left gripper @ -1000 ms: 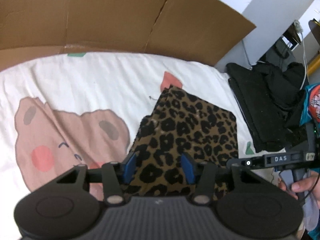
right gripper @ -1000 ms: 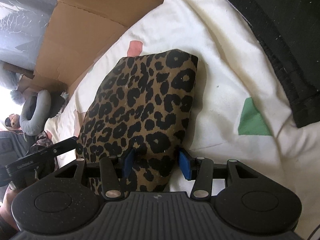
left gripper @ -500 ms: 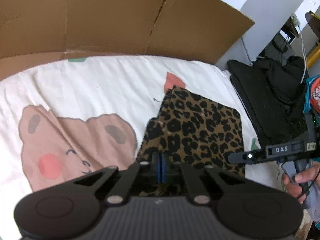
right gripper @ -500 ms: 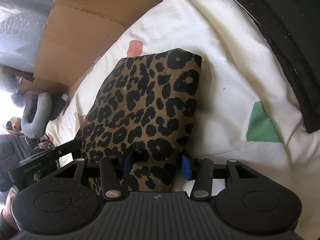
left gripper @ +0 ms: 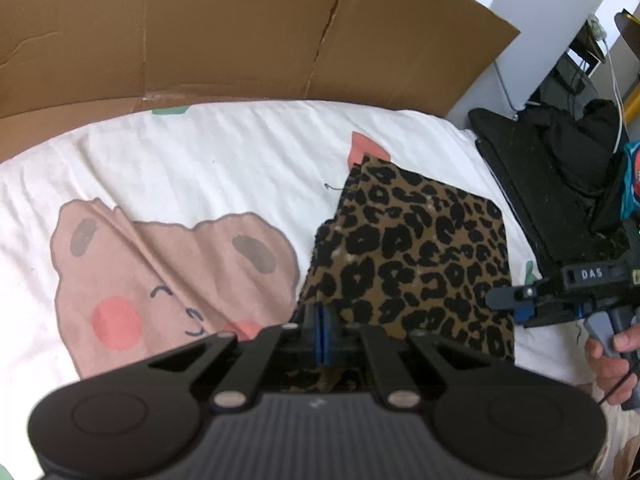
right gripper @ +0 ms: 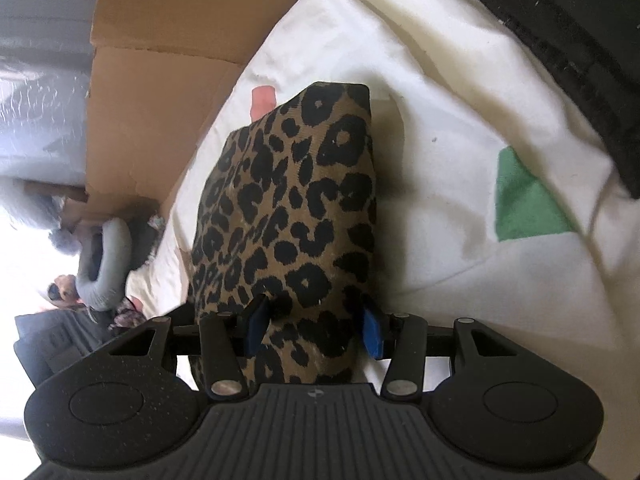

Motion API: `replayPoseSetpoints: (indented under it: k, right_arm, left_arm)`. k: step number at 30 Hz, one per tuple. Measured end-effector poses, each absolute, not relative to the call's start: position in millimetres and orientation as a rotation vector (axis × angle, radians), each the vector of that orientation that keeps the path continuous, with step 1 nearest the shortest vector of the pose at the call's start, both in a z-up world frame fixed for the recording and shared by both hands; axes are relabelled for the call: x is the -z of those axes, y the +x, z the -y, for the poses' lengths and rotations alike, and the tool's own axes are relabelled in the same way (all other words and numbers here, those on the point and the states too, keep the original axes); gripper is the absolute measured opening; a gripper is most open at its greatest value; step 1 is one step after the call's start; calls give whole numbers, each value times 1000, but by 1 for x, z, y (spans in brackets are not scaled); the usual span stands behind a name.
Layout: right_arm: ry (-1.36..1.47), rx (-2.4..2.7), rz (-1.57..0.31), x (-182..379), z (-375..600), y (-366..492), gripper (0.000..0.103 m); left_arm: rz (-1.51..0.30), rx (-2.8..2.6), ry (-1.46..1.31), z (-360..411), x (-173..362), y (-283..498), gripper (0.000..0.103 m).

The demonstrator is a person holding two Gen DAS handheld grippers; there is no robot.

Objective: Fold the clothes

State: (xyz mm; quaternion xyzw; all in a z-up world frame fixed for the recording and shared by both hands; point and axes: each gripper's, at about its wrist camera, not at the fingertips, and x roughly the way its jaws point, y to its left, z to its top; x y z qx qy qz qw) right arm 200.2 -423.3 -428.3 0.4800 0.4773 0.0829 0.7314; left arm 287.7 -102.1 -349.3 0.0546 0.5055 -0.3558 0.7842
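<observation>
A leopard-print garment lies on a white sheet printed with a pink bear face, already reduced to a compact, roughly rectangular bundle; judging by that shape, most of the folding is done and what is left is at most a final fold or a tidying of the near edge. The left gripper has its blue pads pressed together at the bundle's near left corner, apparently pinching the cloth edge there. The right gripper straddles the near right end with its jaws partly apart; cloth bulges between the pads, but whether they press on it cannot be told. Brown cardboard stands behind the bed, and a black garment lies beside it. Legible writing: "DAS" on the right gripper's body in the left wrist view.
</observation>
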Motion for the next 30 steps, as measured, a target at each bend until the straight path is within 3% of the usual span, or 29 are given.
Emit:
replayPoseSetpoints:
  k: [4,7,20,22,23,25,28,30]
  right_arm:
    - [1078,-206,-1037,430,421,205,52]
    - [1073,-233,-1029,425,421,208,42]
    - [1168,-228,-1031,437,419,205,41]
    - [1157,-229,-1035,437,416,209,22]
    - [1141,-229,-1038,435,415,211,18]
    - [1112,-230,-1039,431,412,213,10]
    - [1111,-225,-1037,429,412,213,9]
    - [1104,-225,-1036,428,411,213,9]
  left_arm:
    - [-1086,761,123,100,349,285,2]
    - [-1095,753,117,98,352,285,2]
    - [-1114,755,109,94,357,288,2]
    - [-1122,753,100,94,355,289,2]
    - [-1125,754,94,94,352,290,3]
    - [-1122,749,89,94,345,291,8]
    - [-1099,729,57,93,337,295,20]
    - [-1088,740,39,95,334,298,45]
